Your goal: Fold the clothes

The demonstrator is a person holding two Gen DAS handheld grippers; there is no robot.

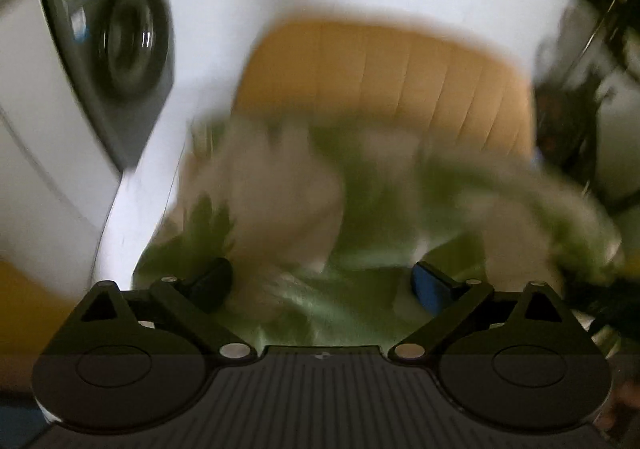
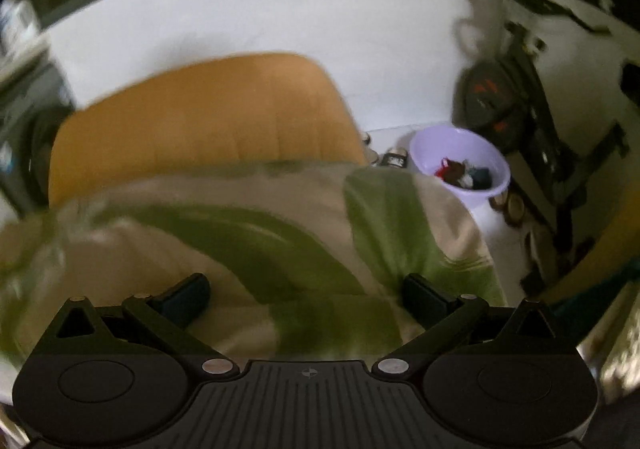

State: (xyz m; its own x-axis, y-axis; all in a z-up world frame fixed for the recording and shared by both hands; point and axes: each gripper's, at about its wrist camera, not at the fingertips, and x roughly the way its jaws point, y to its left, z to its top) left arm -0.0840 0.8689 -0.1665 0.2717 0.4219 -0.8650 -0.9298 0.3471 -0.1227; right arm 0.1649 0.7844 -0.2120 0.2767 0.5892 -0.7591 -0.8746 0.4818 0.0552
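A green and beige patterned garment (image 2: pixel 248 233) lies bunched on an orange cushioned seat (image 2: pixel 208 117). In the left wrist view the garment (image 1: pixel 360 209) is heavily blurred. My left gripper (image 1: pixel 322 283) is open, its fingers wide apart just above the cloth. My right gripper (image 2: pixel 306 295) is open too, fingers wide apart over the cloth's near part. Neither holds anything.
The seat's orange back (image 1: pixel 392 69) stands against a white wall (image 2: pixel 240 9). A washing machine (image 1: pixel 116 45) is at the left. A lilac basin (image 2: pixel 460 165) with small clothes sits on the floor at the right, dark equipment (image 2: pixel 504 97) behind it.
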